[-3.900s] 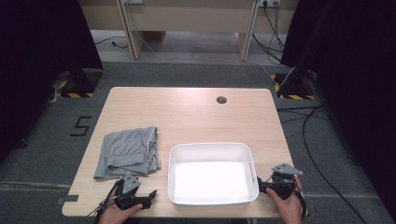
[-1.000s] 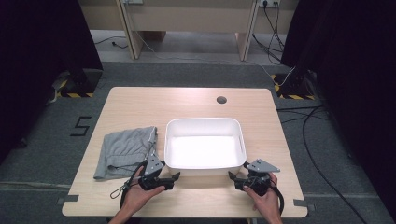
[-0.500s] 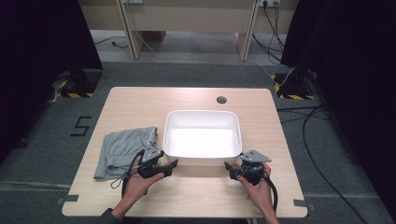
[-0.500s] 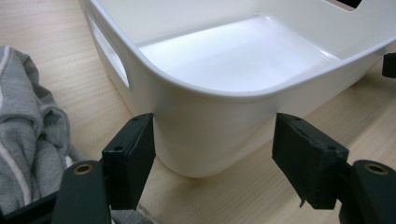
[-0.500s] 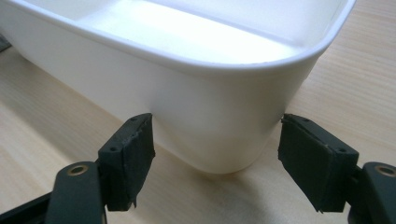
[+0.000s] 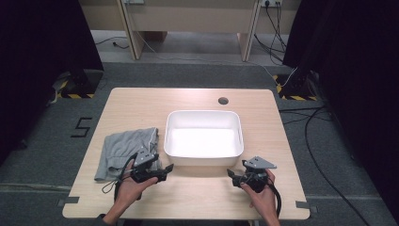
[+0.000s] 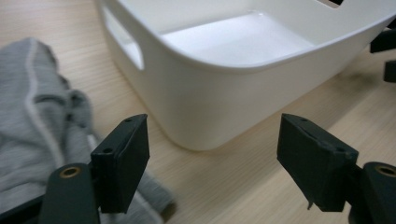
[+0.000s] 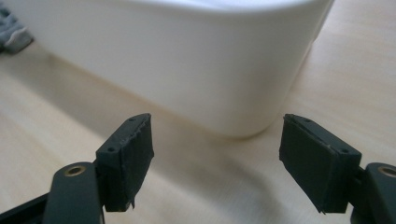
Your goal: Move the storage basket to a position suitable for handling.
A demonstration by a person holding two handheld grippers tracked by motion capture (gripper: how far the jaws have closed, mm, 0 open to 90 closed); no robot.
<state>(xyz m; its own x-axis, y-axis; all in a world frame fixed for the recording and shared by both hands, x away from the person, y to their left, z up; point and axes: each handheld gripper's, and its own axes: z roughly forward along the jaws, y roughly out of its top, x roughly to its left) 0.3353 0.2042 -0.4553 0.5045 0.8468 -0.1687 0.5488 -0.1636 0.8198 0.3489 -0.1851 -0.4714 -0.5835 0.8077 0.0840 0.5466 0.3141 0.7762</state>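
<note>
The white tub sat in the middle of the table, with its long side running from 9 o'clock to 3 o'clock, and the grey cloth lay flat just beside it at 9 o'clock. The left gripper was near the tub's front left corner and right next to the cloth, so it was the nearer one to the cloth, which lay at about 10 o'clock from it. The left jaws had just been opening with nothing between them, and the right gripper, near the front right corner, was spread wide and empty too.
</note>
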